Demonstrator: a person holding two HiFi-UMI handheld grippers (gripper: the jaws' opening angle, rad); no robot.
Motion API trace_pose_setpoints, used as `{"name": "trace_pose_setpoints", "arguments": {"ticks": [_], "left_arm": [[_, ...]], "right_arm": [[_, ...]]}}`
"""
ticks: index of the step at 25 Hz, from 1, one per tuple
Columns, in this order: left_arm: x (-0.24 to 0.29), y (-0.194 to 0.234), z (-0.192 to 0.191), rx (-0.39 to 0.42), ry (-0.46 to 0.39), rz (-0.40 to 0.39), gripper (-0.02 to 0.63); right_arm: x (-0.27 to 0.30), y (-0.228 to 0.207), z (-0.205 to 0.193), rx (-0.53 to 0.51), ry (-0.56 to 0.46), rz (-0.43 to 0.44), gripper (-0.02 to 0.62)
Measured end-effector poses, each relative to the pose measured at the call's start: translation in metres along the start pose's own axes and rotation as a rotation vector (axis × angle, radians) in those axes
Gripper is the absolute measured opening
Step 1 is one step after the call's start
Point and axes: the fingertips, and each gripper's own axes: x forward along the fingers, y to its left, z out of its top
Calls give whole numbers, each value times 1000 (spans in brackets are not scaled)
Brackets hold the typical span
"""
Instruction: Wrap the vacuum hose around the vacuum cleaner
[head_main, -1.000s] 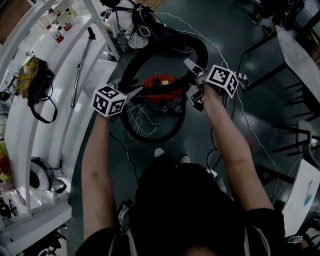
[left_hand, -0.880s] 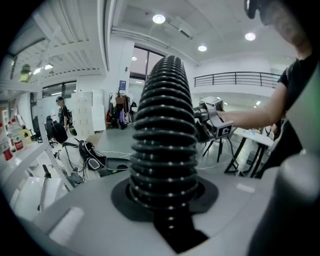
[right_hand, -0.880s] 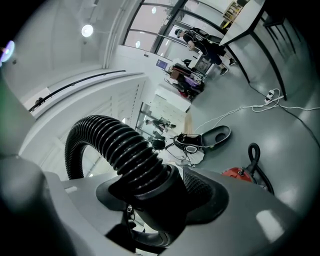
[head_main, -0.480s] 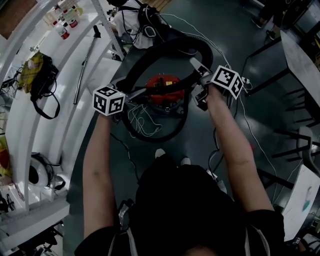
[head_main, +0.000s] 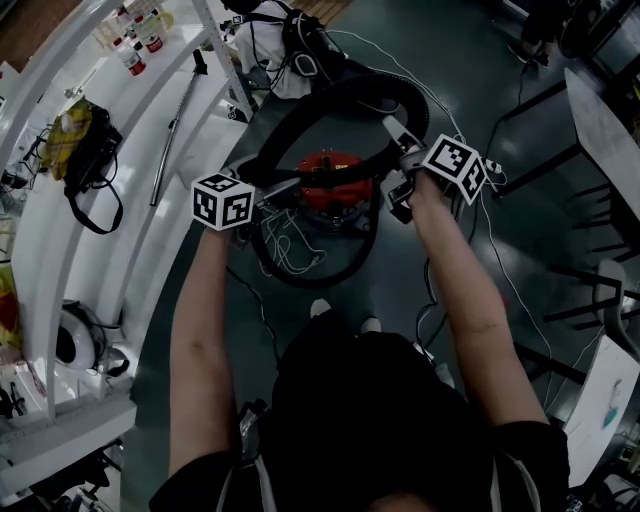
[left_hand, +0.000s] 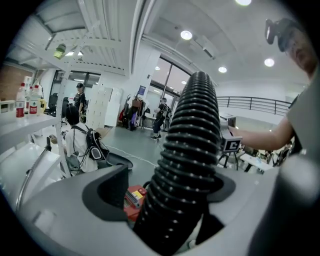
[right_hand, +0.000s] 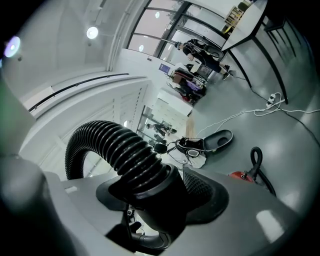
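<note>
While the ribbed hose (left_hand: 195, 125), seemingly light and springy, lies loose between the just-opened jaws of the left gripper (left_hand: 167, 189), the right gripper (right_hand: 152, 200) clamps its stiffer cuff (right_hand: 145, 175) (the surer hold).

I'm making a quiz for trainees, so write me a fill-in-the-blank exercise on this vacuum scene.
1. The vacuum cleaner on the floor is ___.
2. The right gripper is shut on a ribbed ___.
3. That ribbed thing is coloured ___.
Missing words: red; hose; black.
</note>
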Motion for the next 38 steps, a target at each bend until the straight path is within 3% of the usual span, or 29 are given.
{"name": "trace_pose_setpoints", "arguments": {"ticks": [9,17,23,28,31,34,38], "left_arm": [[-13,26,16,-63,-109,129,444],[-27,19,17,-106,-174,59,500],[-42,17,20,-26,-212,90,502],[-48,17,18,92,-163,154,482],[-50,3,16,111,-169,95,477],[-47,-8,-1,55,-126,-13,482],[-43,-2,-29,8,-60,-17,483]], "right_arm": [[-3,9,0,16,-19,34,281],[-7,18,4,-28,-20,44,281],[-9,18,-1,-48,4,39,281],[-8,19,-3,-72,15,27,281],[-8,21,-4,-73,23,36,281],[-9,24,-5,-74,24,45,281],[-8,29,-5,-68,25,54,281]]}}
